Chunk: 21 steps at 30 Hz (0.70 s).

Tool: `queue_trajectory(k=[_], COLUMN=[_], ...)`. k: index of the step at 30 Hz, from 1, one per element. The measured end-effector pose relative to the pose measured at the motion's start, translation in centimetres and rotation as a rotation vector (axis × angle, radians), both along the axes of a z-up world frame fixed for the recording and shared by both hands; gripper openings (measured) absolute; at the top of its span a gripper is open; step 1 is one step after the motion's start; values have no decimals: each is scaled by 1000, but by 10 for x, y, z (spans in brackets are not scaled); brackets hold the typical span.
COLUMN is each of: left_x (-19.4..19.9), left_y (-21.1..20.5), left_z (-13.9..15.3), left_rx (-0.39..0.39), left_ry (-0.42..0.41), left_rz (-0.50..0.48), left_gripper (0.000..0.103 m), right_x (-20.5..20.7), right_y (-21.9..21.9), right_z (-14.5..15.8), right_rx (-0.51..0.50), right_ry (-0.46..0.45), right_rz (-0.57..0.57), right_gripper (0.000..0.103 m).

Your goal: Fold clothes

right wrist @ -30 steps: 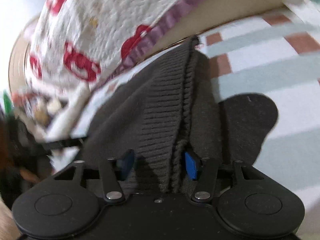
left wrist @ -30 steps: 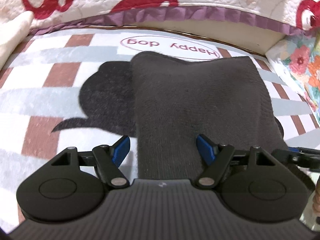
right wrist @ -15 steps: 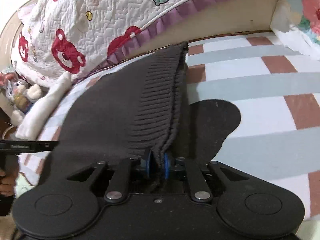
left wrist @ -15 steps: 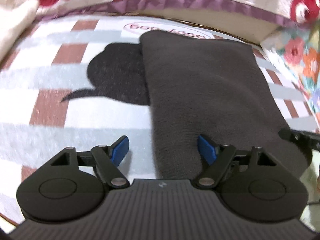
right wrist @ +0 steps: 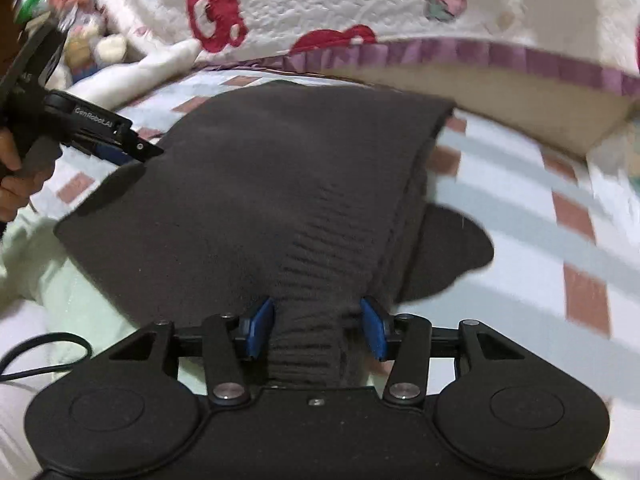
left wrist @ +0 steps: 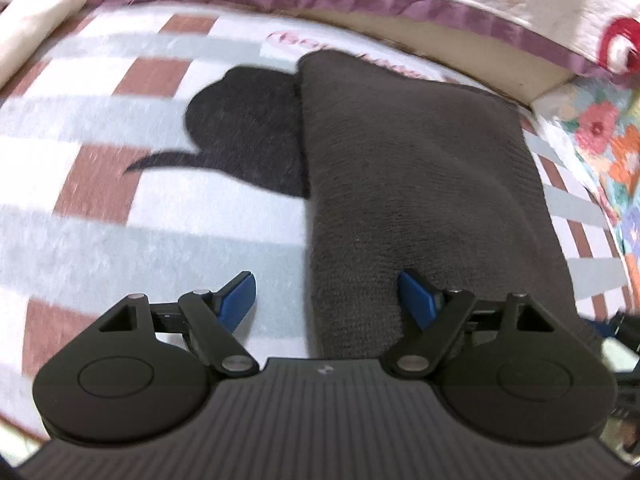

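Behind everything was a white quilted bedspread with red bears and a purple ruffle (right wrist: 520, 60), hanging over a plaid blanket in white, grey and brick-red squares (left wrist: 120, 208) that covered the surface. On that blanket lay the folded dark grey knit sweater (left wrist: 420, 168), a neat long rectangle with its ribbed hem nearest the right side. A black dog-shaped print on the blanket (left wrist: 248, 128) peeked out from under its edge.

Left tool (left wrist: 326, 296) had its blue pads spread wide and wasn't pinching anything; one pad sat over bare blanket, the other over the sweater's near corner. From the right camera you could see that same tool held in a hand (right wrist: 16, 184) at the far corner of the sweater.

Right tool (right wrist: 316, 328) had its blue pads apart too, with the ribbed hem bunched up between them. The pads looked like they were just beside the fabric on both sides rather than squeezing it flat. A floral cloth (left wrist: 604, 140) sat off at the edge, kinda blurry.
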<state>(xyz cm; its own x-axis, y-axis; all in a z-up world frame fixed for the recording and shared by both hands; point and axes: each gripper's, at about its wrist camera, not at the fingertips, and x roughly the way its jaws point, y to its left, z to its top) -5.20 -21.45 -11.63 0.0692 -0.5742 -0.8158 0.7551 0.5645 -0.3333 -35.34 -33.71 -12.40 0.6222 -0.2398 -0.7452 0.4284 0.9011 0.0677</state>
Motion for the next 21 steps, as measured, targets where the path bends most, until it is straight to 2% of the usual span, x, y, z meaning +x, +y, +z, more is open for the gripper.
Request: queue_trajectory(k=[4, 7, 9, 11, 13, 15, 16, 17, 21], left_x=[-2, -2, 5, 16, 24, 31, 34, 37, 45], left_y=[10, 7, 4, 2, 1, 0, -2, -4, -13], left_z=[13, 0, -12, -18, -17, -19, -22, -26, -36], left_rx=[-91, -119, -126, -146, -167, -191, -203, -213, -216], left_ry=[31, 51, 87, 139, 152, 160, 181, 210, 281], left_rz=[-20, -62, -47, -27, -6, 21, 32, 41, 51], left_gripper=[77, 79, 81, 81, 82, 82, 81, 81, 81], right_x=[-9, -16, -21, -29, -37, -40, -38, -35, -5], right_y=[-11, -14, -24, -37, -51, -73, -86, -99, -136], right_z=[0, -5, -5, 3, 12, 21, 19, 17, -13], right_rx=[99, 177, 262, 326, 387, 426, 448, 471, 515], right_ry=[-14, -49, -78, -167, -261, -364, -385, -400, -316], right_rz=[-38, -65, -84, -118, -153, -227, -254, -280, -308], right_gripper=[53, 53, 54, 54, 55, 60, 66, 67, 67])
